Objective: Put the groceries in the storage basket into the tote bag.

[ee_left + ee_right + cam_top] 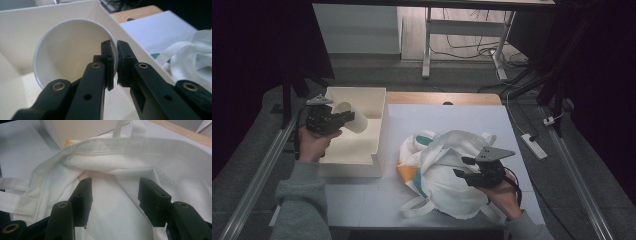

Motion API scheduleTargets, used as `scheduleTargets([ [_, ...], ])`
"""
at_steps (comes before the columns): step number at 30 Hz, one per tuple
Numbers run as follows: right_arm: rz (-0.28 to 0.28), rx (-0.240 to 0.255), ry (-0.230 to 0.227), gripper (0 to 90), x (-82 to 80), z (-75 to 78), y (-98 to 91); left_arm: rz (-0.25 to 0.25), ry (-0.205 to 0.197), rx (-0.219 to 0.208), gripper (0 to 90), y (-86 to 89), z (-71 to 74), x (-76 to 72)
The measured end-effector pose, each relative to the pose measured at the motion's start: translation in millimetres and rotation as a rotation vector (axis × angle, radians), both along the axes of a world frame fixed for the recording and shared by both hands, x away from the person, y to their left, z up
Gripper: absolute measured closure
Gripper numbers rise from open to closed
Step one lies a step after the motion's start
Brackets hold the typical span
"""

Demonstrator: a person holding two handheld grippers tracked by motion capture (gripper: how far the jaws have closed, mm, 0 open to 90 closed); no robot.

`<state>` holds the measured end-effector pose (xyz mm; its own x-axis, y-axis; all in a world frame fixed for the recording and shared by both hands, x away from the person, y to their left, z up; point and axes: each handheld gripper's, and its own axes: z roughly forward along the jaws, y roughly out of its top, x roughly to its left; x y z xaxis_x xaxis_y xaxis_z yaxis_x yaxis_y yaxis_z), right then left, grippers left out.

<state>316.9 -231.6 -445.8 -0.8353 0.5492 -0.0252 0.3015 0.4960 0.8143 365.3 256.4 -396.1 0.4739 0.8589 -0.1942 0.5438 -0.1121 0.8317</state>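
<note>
While we hold one hand-held gripper in each hand, we count one cup (351, 117), one box (379, 131) and one bag (447, 172) on the worktop (362, 200).

The left hand-held gripper (347, 117) has its jaws pressed together on the cup's rim, one jaw inside the wall and one outside, as its own view shows (115, 63). The cup (70, 55) is plain white, glossy and unmarked, tipped on its side with its mouth towards that gripper's camera. It hangs over the far end of the box, an open cream tray with straight walls (27, 30) that sits along the worktop's left edge.

The right hand-held gripper (464, 166) has its jaws spread apart; in its view (115, 195) they rest over the bag's cloth without pinching it. The bag (125, 157) is white fabric with webbing handles, crumpled near the worktop's near right corner, with teal and orange patches on its left side. Faint grey lettering runs down the fabric by the right jaw; we cannot read it surely.
</note>
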Motion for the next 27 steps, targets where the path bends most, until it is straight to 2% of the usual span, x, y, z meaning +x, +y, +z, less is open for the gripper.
scheduleTargets([
  [5,-0.004,0.006,-0.003,45.2,0.0,0.4,-0.7,-0.007,-0.069,-0.021,84.5,-3.0,8.3,-7.2],
  [8,-0.003,0.004,-0.005,45.2,0.0,0.3,-0.4,-0.029,-0.097,-0.052,84.5,-4.5,14.0,-12.0],
  [17,-0.003,0.007,-0.007,45.2,0.2,0.5,-0.9,-0.113,-0.154,-0.096,84.5,-17.9,28.5,-23.3],
  [27,-0.007,0.007,-0.011,45.0,0.6,1.0,-1.0,-0.226,-0.182,-0.125,84.5,-40.7,39.6,-33.4],
])
